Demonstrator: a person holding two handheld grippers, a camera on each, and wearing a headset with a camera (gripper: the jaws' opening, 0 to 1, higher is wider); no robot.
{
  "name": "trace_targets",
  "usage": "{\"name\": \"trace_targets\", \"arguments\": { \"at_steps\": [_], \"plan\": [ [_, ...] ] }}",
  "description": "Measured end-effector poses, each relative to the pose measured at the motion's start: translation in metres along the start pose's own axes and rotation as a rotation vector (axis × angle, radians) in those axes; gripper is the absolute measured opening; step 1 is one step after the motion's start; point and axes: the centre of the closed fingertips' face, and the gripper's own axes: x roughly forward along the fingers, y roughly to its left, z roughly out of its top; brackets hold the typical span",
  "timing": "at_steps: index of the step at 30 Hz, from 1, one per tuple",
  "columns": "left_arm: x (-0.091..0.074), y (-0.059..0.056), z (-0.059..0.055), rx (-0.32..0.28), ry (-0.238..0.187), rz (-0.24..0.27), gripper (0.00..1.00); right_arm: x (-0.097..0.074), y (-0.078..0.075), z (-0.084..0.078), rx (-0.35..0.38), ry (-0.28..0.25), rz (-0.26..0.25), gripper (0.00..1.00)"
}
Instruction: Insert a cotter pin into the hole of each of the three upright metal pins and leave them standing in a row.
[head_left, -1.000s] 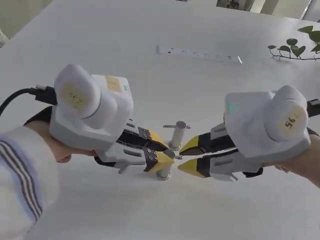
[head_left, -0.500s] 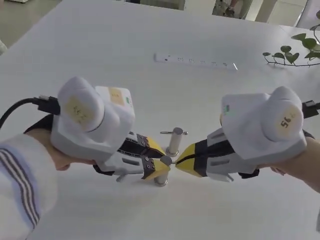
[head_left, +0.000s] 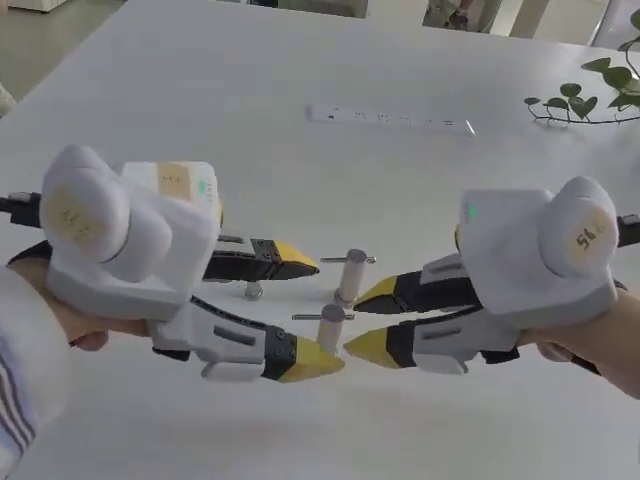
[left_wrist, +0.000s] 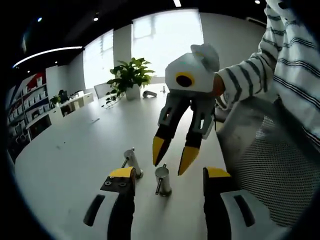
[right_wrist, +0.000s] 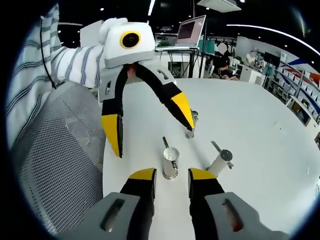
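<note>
Behind left tongs (head_left: 328, 317), third metal pin (head_left: 254, 291) mostly hidden.

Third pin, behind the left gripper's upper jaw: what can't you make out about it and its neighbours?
- Third pin, head view: the left gripper's upper jaw covers its top; a cotter pin cannot be confirmed.
- Same pin, right gripper view: that jaw's tip overlaps it; too small.
- Front pin's hole, left gripper view: too small.
</note>
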Motion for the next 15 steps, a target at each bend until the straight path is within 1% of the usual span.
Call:
{"name": "trace_targets", "arguments": {
  "at_steps": [1, 4, 5, 7, 9, 11, 12, 13, 14, 15],
  "plan": [
    [-0.004, -0.003, -0.001, -0.009, -0.005, -0.007, 0.57, 0.002, 0.001, -0.001, 0.018, -0.01, 0.007, 0.24],
    [-0.01, -0.006, -0.003, -0.042, -0.018, -0.011, 0.67, 0.006, 0.003, -0.001, 0.061, -0.031, 0.019, 0.27],
    [-0.014, -0.006, -0.005, -0.049, -0.023, -0.01, 0.71, 0.008, 0.003, -0.001, 0.074, -0.043, 0.022, 0.29],
    [-0.019, -0.008, -0.007, -0.052, -0.033, -0.008, 0.75, 0.012, 0.004, -0.001, 0.103, -0.059, 0.033, 0.31],
    [-0.023, -0.007, -0.01, -0.081, -0.04, 0.005, 0.78, 0.016, 0.003, -0.002, 0.122, -0.069, 0.035, 0.32],
    [-0.028, -0.004, -0.012, -0.097, -0.051, 0.034, 0.82, 0.02, 0.002, -0.006, 0.142, -0.073, 0.037, 0.32],
    [-0.031, -0.002, -0.013, -0.125, -0.06, 0.049, 0.83, 0.022, 0.001, -0.007, 0.144, -0.074, 0.035, 0.32],
    [-0.033, -0.003, -0.013, -0.157, -0.069, 0.051, 0.86, 0.023, 0.0, -0.009, 0.151, -0.072, 0.035, 0.32],
    [-0.036, -0.001, -0.015, -0.169, -0.074, 0.063, 0.89, 0.025, 0.001, -0.01, 0.158, -0.073, 0.037, 0.32],
    [-0.037, -0.001, -0.016, -0.168, -0.075, 0.072, 0.92, 0.026, 0.001, -0.011, 0.162, -0.074, 0.04, 0.32]
  ]
}}
